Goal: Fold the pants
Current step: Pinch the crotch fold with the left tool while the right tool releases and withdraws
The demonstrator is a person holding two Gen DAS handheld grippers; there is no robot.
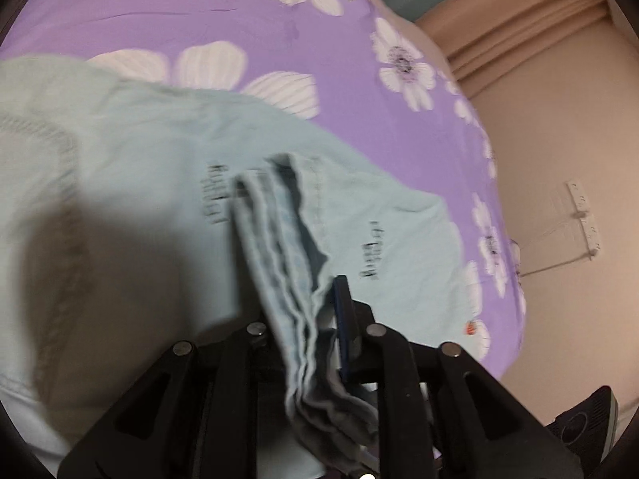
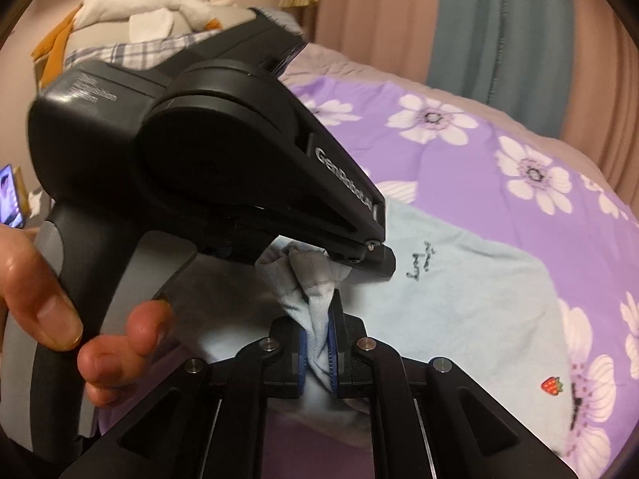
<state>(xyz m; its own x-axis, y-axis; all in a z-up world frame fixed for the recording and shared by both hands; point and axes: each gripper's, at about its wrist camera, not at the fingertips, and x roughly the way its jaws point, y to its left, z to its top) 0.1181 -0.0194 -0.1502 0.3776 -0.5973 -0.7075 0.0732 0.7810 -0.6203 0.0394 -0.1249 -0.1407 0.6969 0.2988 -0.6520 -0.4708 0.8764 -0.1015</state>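
Observation:
Pale blue pants [image 1: 151,183] lie spread on a purple flowered bedspread [image 1: 247,20]. My left gripper [image 1: 315,319] is shut on a bunched, layered edge of the pants, held just above the flat cloth. In the right wrist view my right gripper [image 2: 319,343] is shut on a fold of the same pants [image 2: 459,299], pinched between its blue pads [image 2: 333,359]. The left gripper's black body [image 2: 223,159] sits close in front, also clamped on that bunch. A hand [image 2: 44,299] holds its handle.
The bed edge [image 1: 503,263] drops to a beige floor at the right in the left wrist view, with a power strip [image 1: 583,215] there. Curtains [image 2: 499,28] hang behind the bed. Pillows and bedding [image 2: 131,20] are piled at the far left.

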